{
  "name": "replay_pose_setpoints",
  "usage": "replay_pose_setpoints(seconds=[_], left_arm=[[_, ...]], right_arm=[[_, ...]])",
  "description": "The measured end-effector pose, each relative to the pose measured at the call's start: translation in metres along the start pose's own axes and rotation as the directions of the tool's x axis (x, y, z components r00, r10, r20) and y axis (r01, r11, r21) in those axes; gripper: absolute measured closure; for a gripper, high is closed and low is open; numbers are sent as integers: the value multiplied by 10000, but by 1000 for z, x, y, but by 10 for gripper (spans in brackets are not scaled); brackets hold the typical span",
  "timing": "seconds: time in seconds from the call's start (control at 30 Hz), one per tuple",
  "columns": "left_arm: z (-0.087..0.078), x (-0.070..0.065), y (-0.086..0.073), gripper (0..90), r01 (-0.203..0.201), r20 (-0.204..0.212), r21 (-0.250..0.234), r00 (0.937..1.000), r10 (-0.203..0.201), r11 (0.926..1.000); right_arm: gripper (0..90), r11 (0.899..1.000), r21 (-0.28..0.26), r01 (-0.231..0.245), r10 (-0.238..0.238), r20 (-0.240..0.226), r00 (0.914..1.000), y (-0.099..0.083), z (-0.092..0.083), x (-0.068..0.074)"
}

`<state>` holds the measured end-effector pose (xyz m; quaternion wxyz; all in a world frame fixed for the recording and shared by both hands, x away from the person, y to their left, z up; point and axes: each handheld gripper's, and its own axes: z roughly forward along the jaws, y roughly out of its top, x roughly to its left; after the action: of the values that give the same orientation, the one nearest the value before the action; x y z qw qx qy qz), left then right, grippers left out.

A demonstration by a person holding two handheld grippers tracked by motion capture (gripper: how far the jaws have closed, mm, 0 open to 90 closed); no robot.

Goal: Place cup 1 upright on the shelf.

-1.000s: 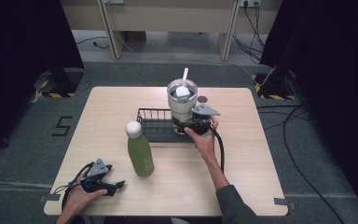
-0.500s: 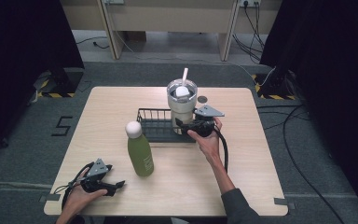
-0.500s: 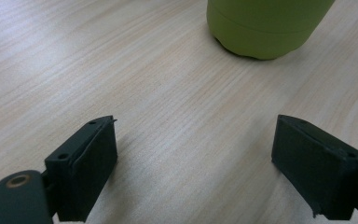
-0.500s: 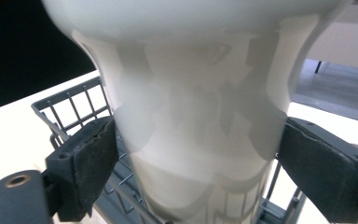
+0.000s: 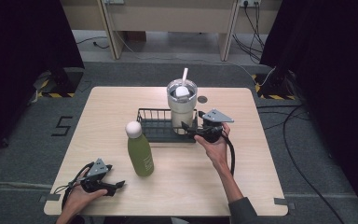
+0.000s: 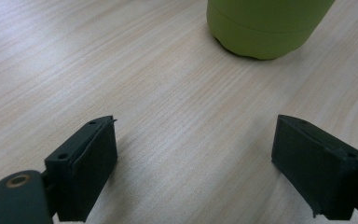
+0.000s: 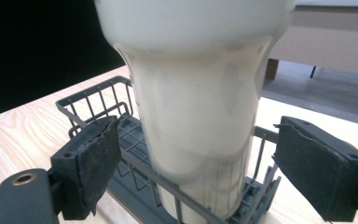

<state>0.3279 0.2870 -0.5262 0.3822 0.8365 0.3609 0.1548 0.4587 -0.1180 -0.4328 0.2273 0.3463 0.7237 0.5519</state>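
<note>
A cream tumbler point(image 5: 182, 109) with a white straw stands upright in the right end of a black wire basket point(image 5: 154, 123) at mid-table. My right gripper point(image 5: 187, 129) is open just right of the basket, jaws pointing at the tumbler. In the right gripper view the tumbler point(image 7: 196, 116) rises between the spread pads, beyond their tips, inside the basket point(image 7: 93, 100). A green bottle point(image 5: 140, 151) with a white cap stands in front of the basket. My left gripper point(image 5: 116, 186) rests open near the table's front left; the bottle's base point(image 6: 265, 23) lies ahead of it.
The wooden table point(image 5: 261, 186) has bare surface to the right and front of the right hand. A small dark round hole point(image 5: 202, 99) sits behind the tumbler. Cables run across the grey floor at the right.
My right gripper has drawn back a little to the right, away from the tumbler. The left gripper, bottle and basket have not moved.
</note>
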Motion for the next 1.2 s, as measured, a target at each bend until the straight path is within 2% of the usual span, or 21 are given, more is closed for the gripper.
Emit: replay_pose_setpoints(seconds=[0.37, 0.67, 0.97, 1.2], left_arm=[[0, 0, 0, 133, 4, -3, -2, 10000, -4, 10000], [0, 0, 0, 133, 3, -3, -2, 10000, -3, 10000], [0, 0, 0, 133, -1, -6, -2, 10000, 1, 10000], [0, 0, 0, 133, 1, -8, 7, 10000, -1, 10000]], right_arm=[[148, 9998, -184, -15, 12, -186, 9998, 0, -26, 5], [149, 9997, -165, 154, -156, -123, 9998, -3, -40, 9], [150, 9994, -351, 65, -67, -55, 10000, -17, -53, 16], [150, 9999, -81, 132, -133, -186, 9997, -26, -58, 18]])
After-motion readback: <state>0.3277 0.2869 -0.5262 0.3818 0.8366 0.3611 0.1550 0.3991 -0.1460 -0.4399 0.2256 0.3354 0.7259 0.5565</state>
